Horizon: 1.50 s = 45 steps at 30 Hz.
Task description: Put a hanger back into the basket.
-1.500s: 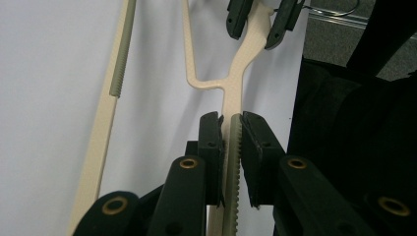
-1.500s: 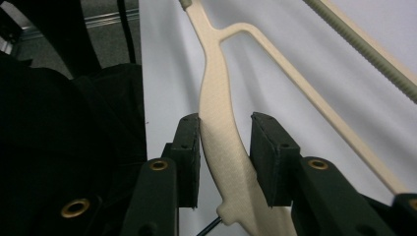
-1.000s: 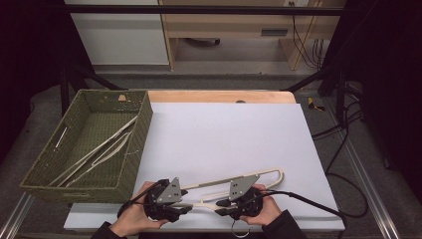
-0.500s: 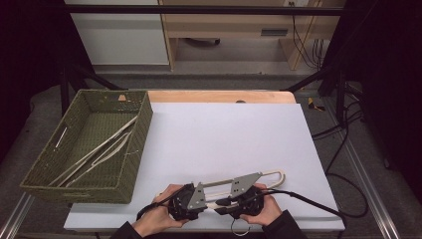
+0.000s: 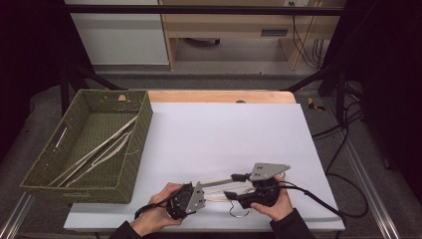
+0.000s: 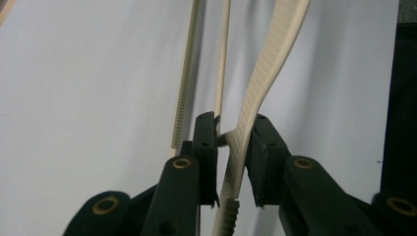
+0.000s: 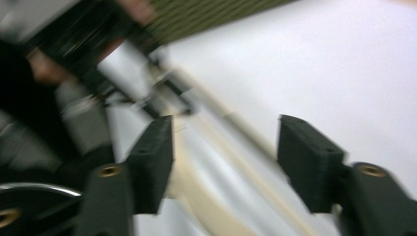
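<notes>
Shifted rightward along near table (image 5: 308, 149) edge: left gripper (image 5: 225, 182), closing, clamped on cream hanger (image 6: 265, 59) | right gripper (image 5: 230, 194) just sprung apart, hanger between, unpressed | long axis along near edge, ahead of left jaws; basket (image 5: 45, 174) left

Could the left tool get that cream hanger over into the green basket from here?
Probably yes. The left tool already has the hanger between its pads, and the basket sits open-topped just beside it, with bare white table between.

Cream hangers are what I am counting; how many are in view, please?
2 at least: one hanger on the table, clamped in the left gripper; other hangers lie overlapped in the basket, their number unclear.
</notes>
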Available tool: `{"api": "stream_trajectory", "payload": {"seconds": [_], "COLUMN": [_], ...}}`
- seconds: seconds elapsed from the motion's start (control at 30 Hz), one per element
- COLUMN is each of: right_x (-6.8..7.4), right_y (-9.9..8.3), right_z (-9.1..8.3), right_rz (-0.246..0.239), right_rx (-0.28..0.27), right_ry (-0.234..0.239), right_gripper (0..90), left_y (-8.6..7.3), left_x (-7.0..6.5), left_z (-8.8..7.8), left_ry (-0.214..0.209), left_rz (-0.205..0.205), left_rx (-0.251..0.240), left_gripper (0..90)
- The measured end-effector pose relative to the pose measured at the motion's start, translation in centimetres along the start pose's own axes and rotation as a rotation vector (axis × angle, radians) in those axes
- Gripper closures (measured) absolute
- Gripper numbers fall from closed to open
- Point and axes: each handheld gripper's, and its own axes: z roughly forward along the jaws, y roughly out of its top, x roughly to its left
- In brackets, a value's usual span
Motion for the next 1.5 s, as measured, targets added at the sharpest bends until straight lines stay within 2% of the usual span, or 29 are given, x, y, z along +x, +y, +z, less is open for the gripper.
{"api": "stream_trajectory", "payload": {"seconds": [0.1,0.17,0.27,0.37,0.43,0.47,0.6,0.67,0.7,0.73,0.77,0.9,0.97,1.13,1.4,1.5], "right_x": [-1.5,-2.2,-3.2,-3.6,-3.6,-3.5,-3.3,-3.3,-3.2,-3.2,-3.1,-3.1,-3.1,-3.2,-3.2,-3.2], "right_y": [-0.4,-0.9,-1.6,-2.2,-2.4,-2.4,-2.4,-2.4,-2.5,-2.4,-2.4,-2.5,-2.5,-2.6,-2.6,-2.6], "right_z": [-1.9,-2.9,-4.1,-4.6,-4.9,-5.0,-5.2,-5.4,-5.6,-5.7,-5.9,-6.5,-6.7,-7.4,-8.1,-8.1], "right_rz": [0.068,0.1,0.15,0.178,0.176,0.175,0.182,0.173,0.17,0.173,0.173,0.167,0.182,0.181,0.188,0.185], "right_rx": [-0.084,-0.116,-0.138,-0.137,-0.118,-0.103,-0.107,-0.104,-0.101,-0.107,-0.113,-0.129,-0.139,-0.149,-0.17,-0.167], "right_ry": [-0.102,-0.144,-0.178,-0.193,-0.213,-0.218,-0.238,-0.259,-0.27,-0.277,-0.284,-0.29,-0.292,-0.302,-0.32,-0.322], "right_gripper": [28.2,26.2,24.0,22.4,22.3,20.9,14.6,11.5,10.7,9.9,8.6,8.5,8.4,8.1,6.2,5.7], "left_y": [0.0,0.0,-0.1,-0.2,-0.3,-0.4,-0.5,-0.6,-0.7,-0.8,-0.9,-1.1,-1.1,-1.0,-1.4,-1.5], "left_x": [0.2,0.4,0.8,1.5,1.9,2.2,2.5,2.7,2.9,3.1,3.1,3.5,3.6,3.9,5.1,5.9], "left_z": [-0.2,-0.4,-0.7,-1.1,-1.1,-1.2,-1.5,-1.8,-2.1,-2.4,-2.6,-3.7,-4.2,-6.0,-10.2,-12.0], "left_ry": [0.004,0.014,0.034,0.03,0.026,0.023,0.008,0.001,-0.013,-0.002,0.006,0.01,0.003,0.031,0.094,0.105], "left_rz": [-0.004,-0.008,-0.031,-0.051,-0.063,-0.054,-0.065,-0.088,-0.117,-0.13,-0.127,-0.163,-0.182,-0.219,-0.342,-0.365], "left_rx": [-0.004,-0.01,-0.033,-0.054,-0.065,-0.059,-0.075,-0.105,-0.119,-0.133,-0.131,-0.17,-0.19,-0.225,-0.318,-0.342], "left_gripper": [77.3,78.8,81.5,82.9,83.4,83.6,84.5,86.1,86.9,87.0,87.1,87.1,87.1,87.2,87.2,87.2]}}
